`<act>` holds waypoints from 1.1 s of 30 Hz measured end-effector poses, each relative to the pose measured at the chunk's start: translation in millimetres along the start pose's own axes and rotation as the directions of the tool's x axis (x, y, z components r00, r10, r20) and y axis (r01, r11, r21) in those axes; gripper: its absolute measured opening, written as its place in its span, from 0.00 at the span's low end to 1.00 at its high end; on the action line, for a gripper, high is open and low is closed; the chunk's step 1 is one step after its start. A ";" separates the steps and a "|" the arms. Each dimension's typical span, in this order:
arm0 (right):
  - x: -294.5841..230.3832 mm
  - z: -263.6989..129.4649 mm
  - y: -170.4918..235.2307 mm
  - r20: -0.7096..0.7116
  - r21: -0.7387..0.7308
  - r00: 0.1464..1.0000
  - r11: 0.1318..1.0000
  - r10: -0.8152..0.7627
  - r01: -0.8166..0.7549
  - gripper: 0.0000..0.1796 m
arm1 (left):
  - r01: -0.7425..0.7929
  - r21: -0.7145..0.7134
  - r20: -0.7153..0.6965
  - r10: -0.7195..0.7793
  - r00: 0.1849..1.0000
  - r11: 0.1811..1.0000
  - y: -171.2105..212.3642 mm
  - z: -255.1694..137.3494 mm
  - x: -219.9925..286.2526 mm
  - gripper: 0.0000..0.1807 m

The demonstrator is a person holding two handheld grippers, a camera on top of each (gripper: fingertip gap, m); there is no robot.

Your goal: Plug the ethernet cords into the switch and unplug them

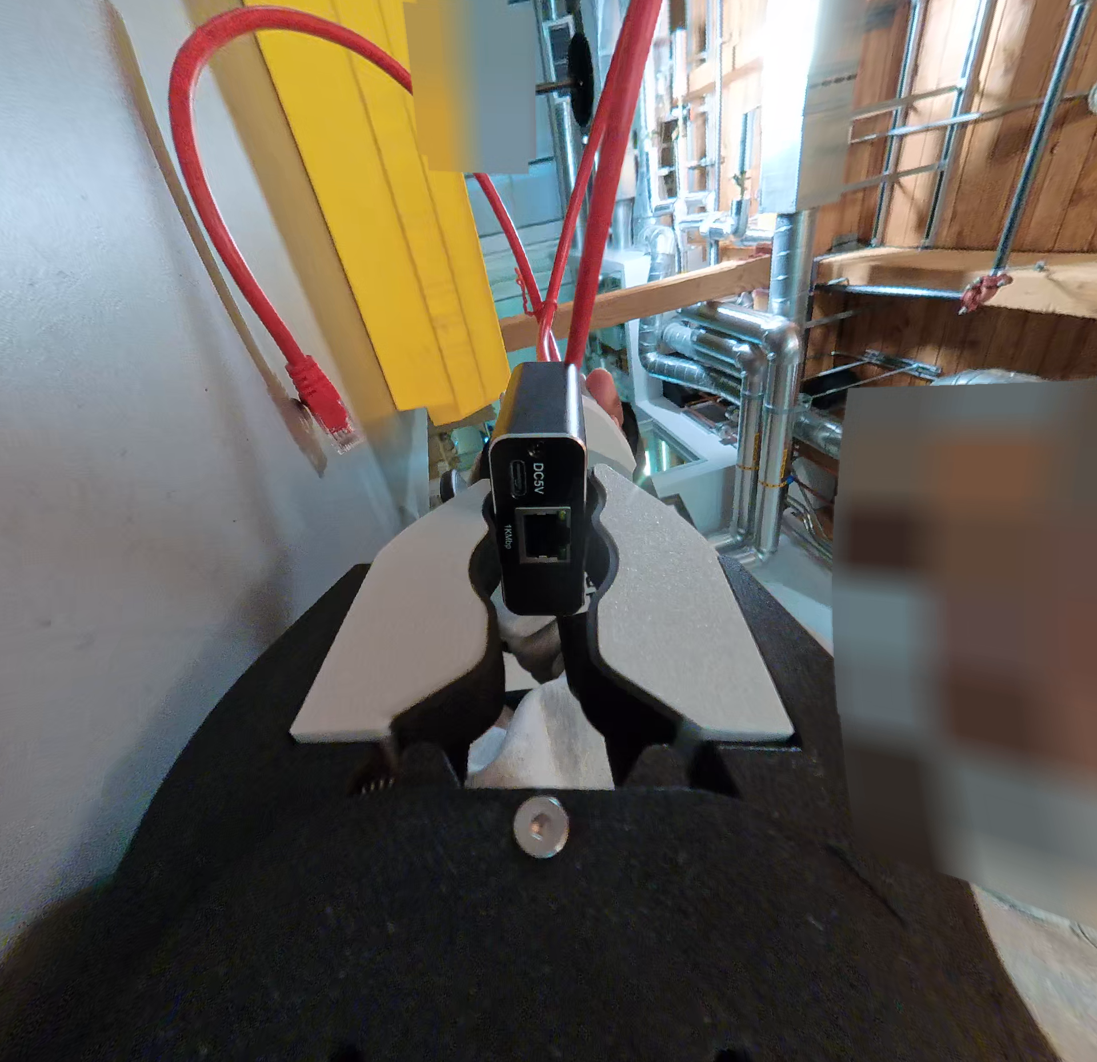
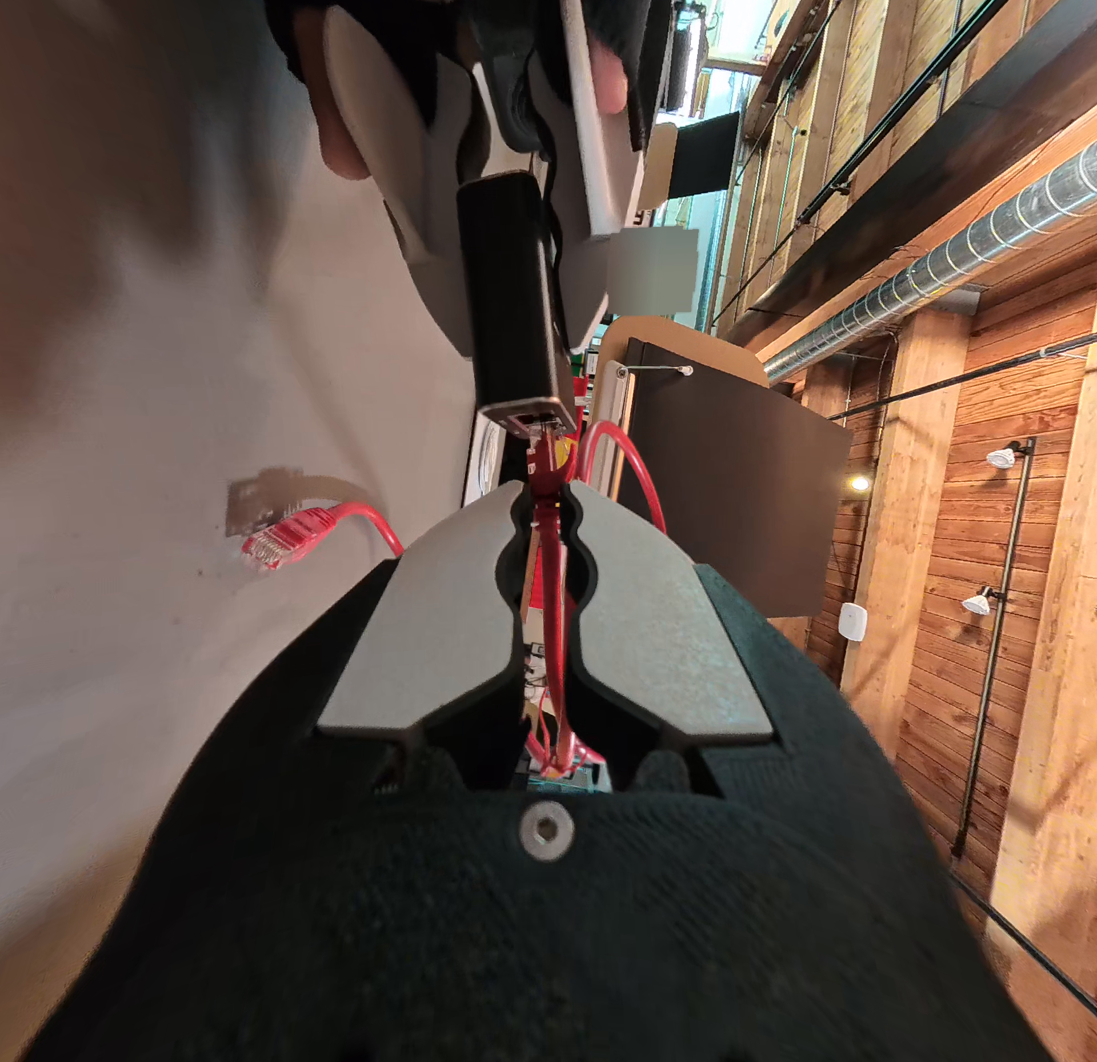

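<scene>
My left gripper (image 1: 537,487) is shut on the small black switch (image 1: 537,534), which stands between its fingers with an empty port facing the camera. In the right wrist view the switch (image 2: 510,297) hangs from the left gripper (image 2: 492,160) at the top. My right gripper (image 2: 546,490) is shut on a red ethernet cord (image 2: 549,588) just behind its plug (image 2: 541,454). The plug's tip sits in the switch's far port; I cannot tell how deep. A second red plug (image 1: 323,401) lies loose on the white surface (image 1: 119,499). It also shows in the right wrist view (image 2: 285,537).
A yellow box (image 1: 368,202) stands on the white surface behind the loose plug. Red cord loops (image 1: 582,172) rise behind the switch. A black panel (image 2: 730,469) stands to the right. Metal pipes (image 1: 760,410) and a wooden wall (image 2: 979,499) lie beyond.
</scene>
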State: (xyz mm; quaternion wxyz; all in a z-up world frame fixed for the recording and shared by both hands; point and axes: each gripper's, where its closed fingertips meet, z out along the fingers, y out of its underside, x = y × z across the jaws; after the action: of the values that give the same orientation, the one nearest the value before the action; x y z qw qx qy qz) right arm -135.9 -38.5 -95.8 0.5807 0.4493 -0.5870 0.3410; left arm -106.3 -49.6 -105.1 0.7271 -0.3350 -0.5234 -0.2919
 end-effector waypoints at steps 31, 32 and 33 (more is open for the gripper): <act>34.8 0.6 -2.9 0.498 -0.233 -0.531 -0.484 0.685 -0.844 0.19 | -0.132 0.154 -0.114 0.151 0.982 0.979 -21.7 -8.5 28.9 0.14; 32.2 1.0 -0.4 0.503 -0.273 -0.587 -0.528 0.635 -0.804 0.20 | -0.145 0.140 -0.103 0.161 0.982 0.979 -19.7 -6.9 28.3 0.15; 29.1 1.7 1.9 0.503 -0.306 -0.627 -0.556 0.595 -0.773 0.20 | -0.160 0.125 -0.092 0.172 0.981 0.979 -17.8 -5.4 27.6 0.15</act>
State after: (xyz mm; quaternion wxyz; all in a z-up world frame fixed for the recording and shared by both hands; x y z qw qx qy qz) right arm -136.0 -43.2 -67.0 -0.2938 -0.1418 -0.7103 0.6237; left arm -109.3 -66.6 -76.7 0.7931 -0.3192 -0.4718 -0.2156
